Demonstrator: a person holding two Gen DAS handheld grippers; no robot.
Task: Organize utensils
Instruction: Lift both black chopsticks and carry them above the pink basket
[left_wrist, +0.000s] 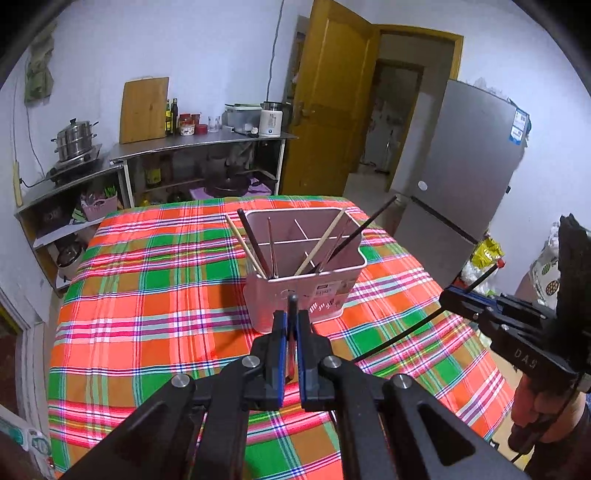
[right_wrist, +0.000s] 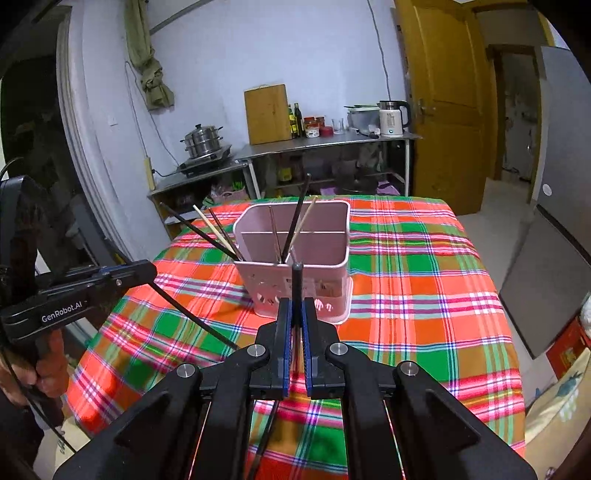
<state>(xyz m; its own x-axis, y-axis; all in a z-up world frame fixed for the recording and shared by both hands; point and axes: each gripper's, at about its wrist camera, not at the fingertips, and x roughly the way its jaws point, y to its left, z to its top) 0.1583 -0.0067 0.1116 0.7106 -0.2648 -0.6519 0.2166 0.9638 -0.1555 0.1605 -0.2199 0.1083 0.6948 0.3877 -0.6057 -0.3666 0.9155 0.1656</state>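
A pink divided utensil holder stands upright on the plaid tablecloth and holds several chopsticks, dark and pale, leaning out of its compartments. My left gripper is shut on a dark chopstick, whose tip pokes up just in front of the holder. My right gripper is shut on a black chopstick, also just short of the holder's near wall. The right gripper also shows at the right edge of the left wrist view with its chopstick slanting down. The left gripper shows at the left in the right wrist view.
The table carries a red, green and orange plaid cloth. Behind it stand steel shelves with a pot, a cutting board and a kettle. A grey fridge and wooden door stand to the right.
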